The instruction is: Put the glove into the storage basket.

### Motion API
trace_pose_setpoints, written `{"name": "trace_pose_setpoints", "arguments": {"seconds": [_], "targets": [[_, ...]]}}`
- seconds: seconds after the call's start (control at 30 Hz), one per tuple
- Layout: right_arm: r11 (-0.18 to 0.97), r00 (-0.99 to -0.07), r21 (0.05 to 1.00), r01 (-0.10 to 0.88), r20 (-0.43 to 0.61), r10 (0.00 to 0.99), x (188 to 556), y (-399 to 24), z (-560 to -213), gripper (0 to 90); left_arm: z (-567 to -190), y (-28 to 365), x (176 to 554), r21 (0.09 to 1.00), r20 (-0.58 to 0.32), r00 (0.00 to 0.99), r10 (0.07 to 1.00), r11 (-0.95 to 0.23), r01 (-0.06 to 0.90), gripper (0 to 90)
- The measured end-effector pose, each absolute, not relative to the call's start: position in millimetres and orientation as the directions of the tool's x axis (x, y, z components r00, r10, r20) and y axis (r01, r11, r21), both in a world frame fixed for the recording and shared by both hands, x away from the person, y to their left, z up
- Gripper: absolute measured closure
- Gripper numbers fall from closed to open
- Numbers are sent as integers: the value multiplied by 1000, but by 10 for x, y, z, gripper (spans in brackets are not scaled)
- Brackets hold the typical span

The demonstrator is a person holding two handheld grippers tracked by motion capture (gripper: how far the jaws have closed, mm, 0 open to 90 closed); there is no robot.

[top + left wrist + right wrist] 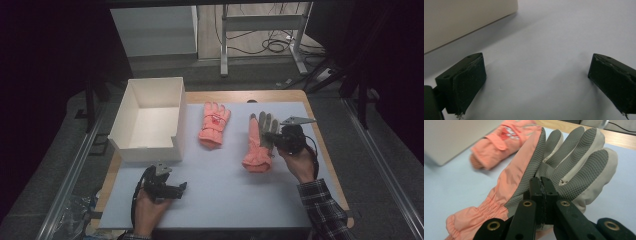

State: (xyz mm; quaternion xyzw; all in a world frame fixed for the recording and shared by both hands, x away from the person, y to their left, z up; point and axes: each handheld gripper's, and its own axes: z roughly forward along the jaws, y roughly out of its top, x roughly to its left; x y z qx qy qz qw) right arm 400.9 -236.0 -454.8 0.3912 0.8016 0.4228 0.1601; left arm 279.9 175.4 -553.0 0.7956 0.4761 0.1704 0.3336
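Observation:
A pink glove with a grey textured palm lies right of centre on the light sheet, its finger end tilted up off the surface. My right gripper is shut on the glove's palm side. In the right gripper view the jaws pinch the grey fabric below the fingers of this glove. A second pink glove lies flat farther back, also seen as the blurred glove. My left gripper rests near the front left, open, with only bare sheet between its jaws.
An open white box stands at the left; its wall is just beyond the left gripper. The light sheet covers a wooden table. A metal stand and cables sit on the floor behind.

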Motion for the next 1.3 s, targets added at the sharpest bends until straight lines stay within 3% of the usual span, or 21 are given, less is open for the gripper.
{"name": "trace_pose_setpoints", "arguments": {"seconds": [0.37,0.63,1.3], "targets": [[366,-720,807,463,102,687,3702,-2024,-4506,891,-5531,1752,2799,695,-47,487,872,-322,643,16],[411,-764,786,461,117,634,3608,-1832,-4661,891,-5530,1756,2801,694,-45,491,870,-327,642,16],[411,-744,741,532,178,644,3656,-1933,-5036,883,-5530,1754,2799,694,-45,489,871,-325,643,16]]}}
